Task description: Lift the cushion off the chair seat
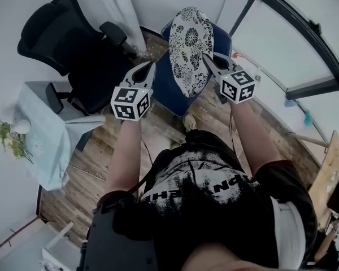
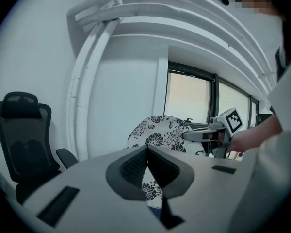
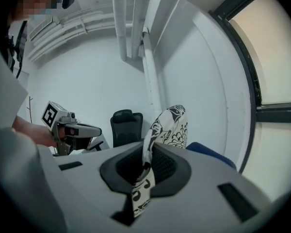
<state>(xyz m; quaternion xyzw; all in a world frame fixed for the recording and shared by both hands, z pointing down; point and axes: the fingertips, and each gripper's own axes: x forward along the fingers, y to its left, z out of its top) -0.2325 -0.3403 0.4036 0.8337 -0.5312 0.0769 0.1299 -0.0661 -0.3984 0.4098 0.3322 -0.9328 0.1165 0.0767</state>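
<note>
The black-and-white flowered cushion (image 1: 190,44) hangs on edge in the air above the blue chair (image 1: 160,90). My right gripper (image 1: 205,57) is shut on its right rim. In the right gripper view the fabric (image 3: 144,178) runs between the pads and hangs out below my right gripper (image 3: 149,142). My left gripper (image 1: 152,65) is at the cushion's left side, a strip of blue chair showing between them. In the left gripper view my left gripper (image 2: 146,149) has its pads meeting at the tips, with the cushion (image 2: 165,132) face-on just beyond. Touch there is not clear.
A black office chair (image 1: 73,49) stands left of the blue chair. A small table under a pale cloth (image 1: 45,134) carries flowers (image 1: 11,137) at the far left. A large window (image 1: 294,38) runs along the right, and white pipes (image 2: 87,81) climb the corner wall.
</note>
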